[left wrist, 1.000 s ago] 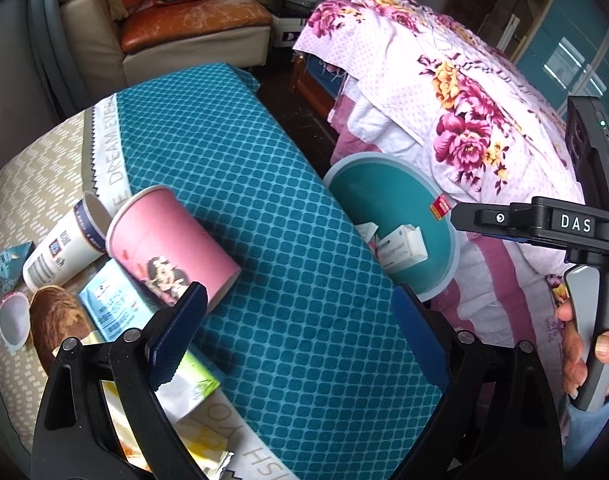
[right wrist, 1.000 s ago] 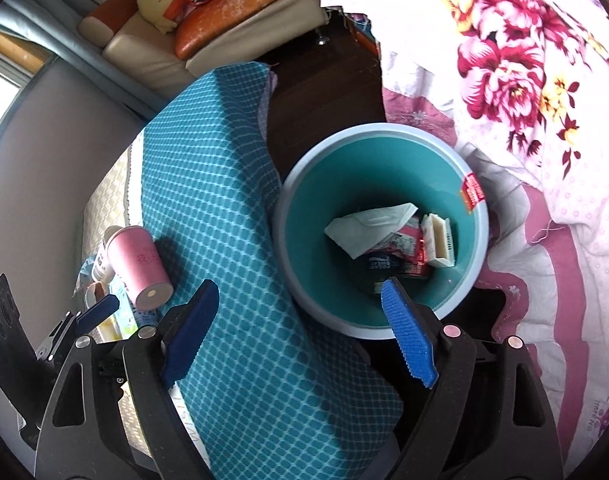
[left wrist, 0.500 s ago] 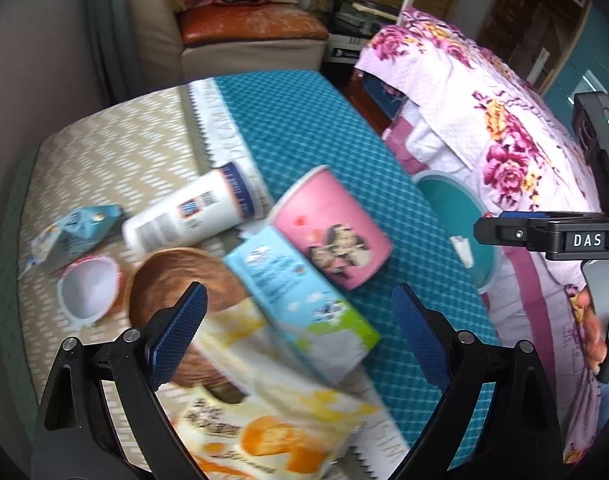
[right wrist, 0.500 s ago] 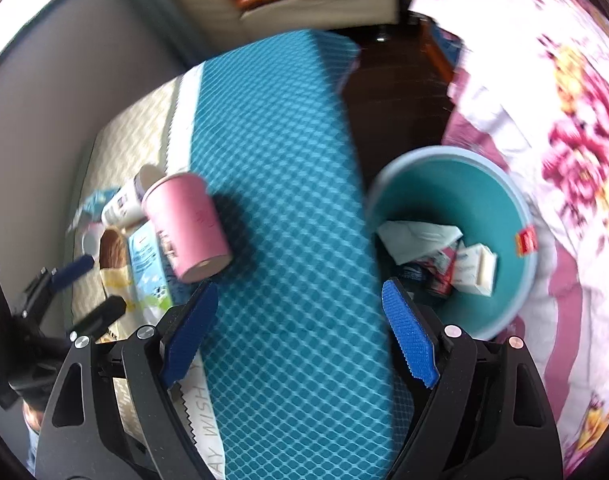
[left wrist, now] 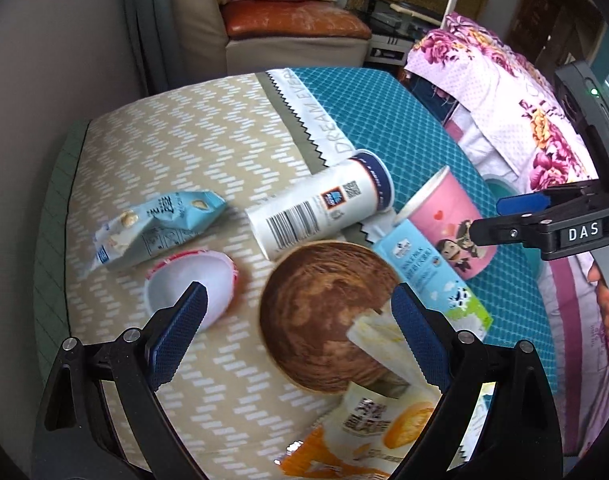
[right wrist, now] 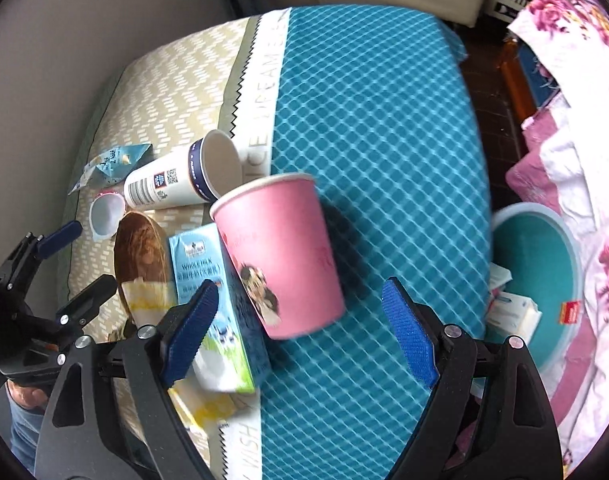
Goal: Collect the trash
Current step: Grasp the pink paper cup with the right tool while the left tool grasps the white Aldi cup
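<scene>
While both tools gape empty, the left tool (left wrist: 298, 322) hangs over a brown paper bowl (left wrist: 324, 316), light and easily crushed, best pinched at its rim. Ahead of the right tool (right wrist: 298, 322), between its spread fingers, a pink paper cup (right wrist: 280, 256) lies tipped on the counter (right wrist: 376, 120); grip it gently mid-wall. Rightward sits the teal bin (right wrist: 544, 256).

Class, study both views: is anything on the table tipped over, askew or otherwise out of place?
Yes. The pink cup and the white cup both lie on their sides, mouths open, not upright. The milk carton lies flat, wedged against the pink cup and the brown bowl. No spilled liquid shows.
</scene>
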Motion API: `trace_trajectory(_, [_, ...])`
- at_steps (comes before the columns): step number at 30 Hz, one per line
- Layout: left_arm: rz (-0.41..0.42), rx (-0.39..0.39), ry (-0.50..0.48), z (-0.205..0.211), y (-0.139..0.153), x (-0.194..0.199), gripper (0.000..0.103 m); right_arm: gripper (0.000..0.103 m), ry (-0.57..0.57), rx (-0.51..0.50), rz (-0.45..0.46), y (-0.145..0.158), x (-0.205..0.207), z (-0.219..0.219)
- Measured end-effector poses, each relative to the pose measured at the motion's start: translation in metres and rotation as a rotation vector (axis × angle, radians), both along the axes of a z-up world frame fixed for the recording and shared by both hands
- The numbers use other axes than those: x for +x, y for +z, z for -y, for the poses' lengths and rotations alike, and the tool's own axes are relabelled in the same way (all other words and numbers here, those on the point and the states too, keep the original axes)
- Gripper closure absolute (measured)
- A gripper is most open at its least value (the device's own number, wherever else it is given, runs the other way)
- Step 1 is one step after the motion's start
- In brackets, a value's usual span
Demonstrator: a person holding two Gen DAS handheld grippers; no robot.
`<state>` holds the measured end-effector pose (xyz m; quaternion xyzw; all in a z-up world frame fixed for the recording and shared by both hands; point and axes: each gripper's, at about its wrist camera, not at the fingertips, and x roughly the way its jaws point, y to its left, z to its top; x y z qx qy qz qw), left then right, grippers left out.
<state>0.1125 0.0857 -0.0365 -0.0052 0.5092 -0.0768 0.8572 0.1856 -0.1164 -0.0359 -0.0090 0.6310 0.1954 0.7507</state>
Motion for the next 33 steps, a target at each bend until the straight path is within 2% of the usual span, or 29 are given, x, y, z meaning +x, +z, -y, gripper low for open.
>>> trace_trajectory(4, [-0.002, 0.038, -0.028, -0.004, 0.000, 0.016, 0.010, 0.036, 0.005, 0.006, -0.021, -0.010, 0.010, -0.009])
trace_trajectory(11, [-0.012, 0.058, -0.083, 0.004, -0.005, 0.047, 0.010, 0.037, 0.012, 0.055, -0.061, -0.023, 0.022, -0.017])
trace_trajectory(12, [-0.019, 0.060, -0.092, 0.007, -0.007, 0.052, 0.010, 0.040, 0.013, 0.059, -0.064, -0.024, 0.023, -0.017])
trace_trajectory(16, [-0.045, 0.094, -0.148, 0.020, -0.015, 0.070, 0.010, 0.042, -0.021, 0.036, -0.029, -0.021, 0.030, -0.012])
trace_trajectory(20, [-0.065, 0.144, -0.199, 0.032, -0.024, 0.082, 0.010, 0.042, -0.079, 0.058, -0.037, -0.022, 0.039, 0.006])
trace_trajectory(25, [-0.102, 0.136, -0.212, 0.039, -0.039, 0.097, 0.010, 0.042, -0.097, 0.085, -0.042, -0.023, 0.042, 0.014])
trace_trajectory(33, [-0.112, 0.103, -0.133, 0.037, -0.049, 0.112, 0.036, 0.041, -0.105, 0.117, -0.046, -0.024, 0.044, 0.020])
